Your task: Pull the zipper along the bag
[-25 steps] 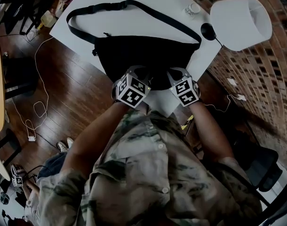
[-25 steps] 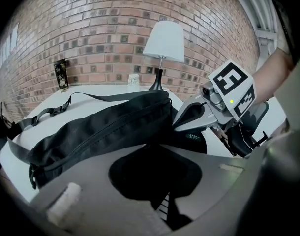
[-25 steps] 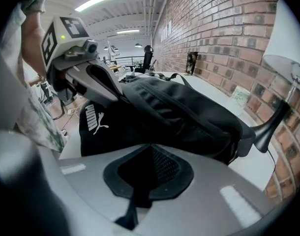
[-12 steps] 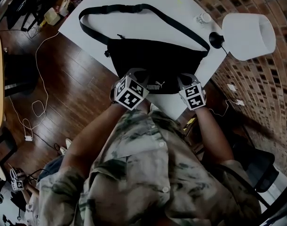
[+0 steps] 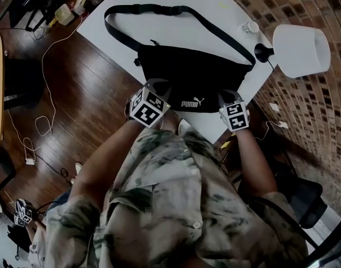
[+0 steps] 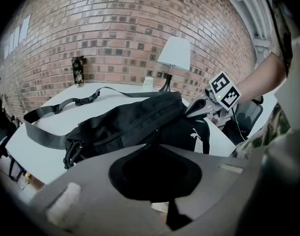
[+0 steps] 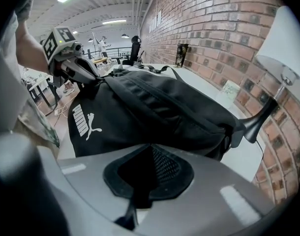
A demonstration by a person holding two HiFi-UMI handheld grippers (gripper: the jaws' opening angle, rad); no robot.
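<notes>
Brick wall [image 6: 115, 23] behind, wood floor [image 5: 75, 94] below. White surface [image 5: 120, 43] carries a black bag [image 5: 193, 74], lying lengthwise across the person, logo [image 5: 193, 103] on the near face. Strap [image 5: 159, 9] loops over the far side of the surface. Lamp [image 5: 301, 49] stands at the right corner with a small cup [image 5: 250, 27] near its base.

Left gripper [image 5: 155, 88] sits at the bag's near left end. Its fingers are clenched together with black bag fabric pinched at the tips. Right gripper [image 5: 226, 97] sits at the near right end, fingers likewise clenched on the bag's edge. Each gripper view shows the other one gripping its own end of the bag.

Zipper [image 7: 165, 104] runs along the bag's top. Can't make out the slider in any view.
</notes>
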